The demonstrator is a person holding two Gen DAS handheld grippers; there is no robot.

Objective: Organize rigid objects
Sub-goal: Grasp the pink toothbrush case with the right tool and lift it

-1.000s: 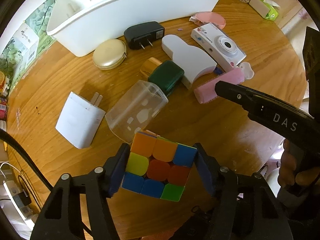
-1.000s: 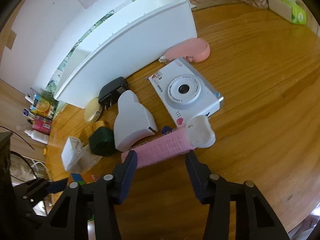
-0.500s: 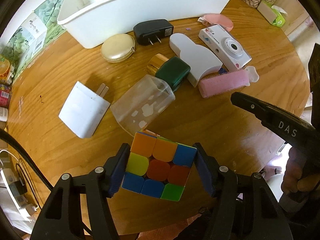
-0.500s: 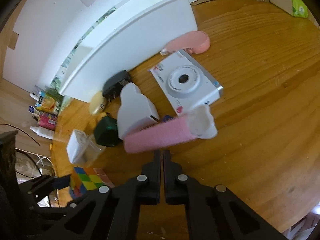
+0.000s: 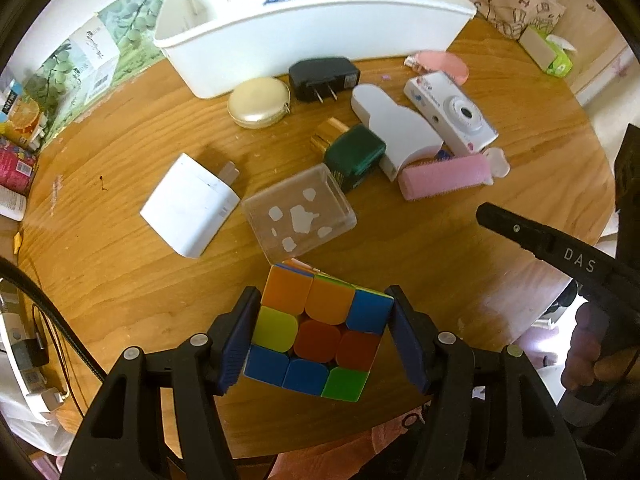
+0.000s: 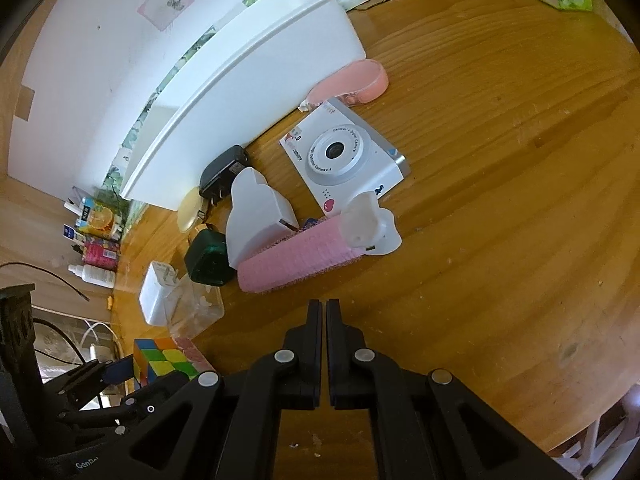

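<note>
right gripper (image 6: 324, 312) now closed, empty | left gripper (image 5: 320, 336) still clamps cube (image 5: 316, 332)

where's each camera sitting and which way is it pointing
Left wrist: on the left gripper, aimed steeply down at the table; its fingers clamp the puzzle cube; the right gripper's arm and a hand show at right.
Right wrist: on the right gripper, tilted down at the pink roller and toy camera; its jaws are shut on nothing.
Shared: cube, roller, camera, white bin.
</note>
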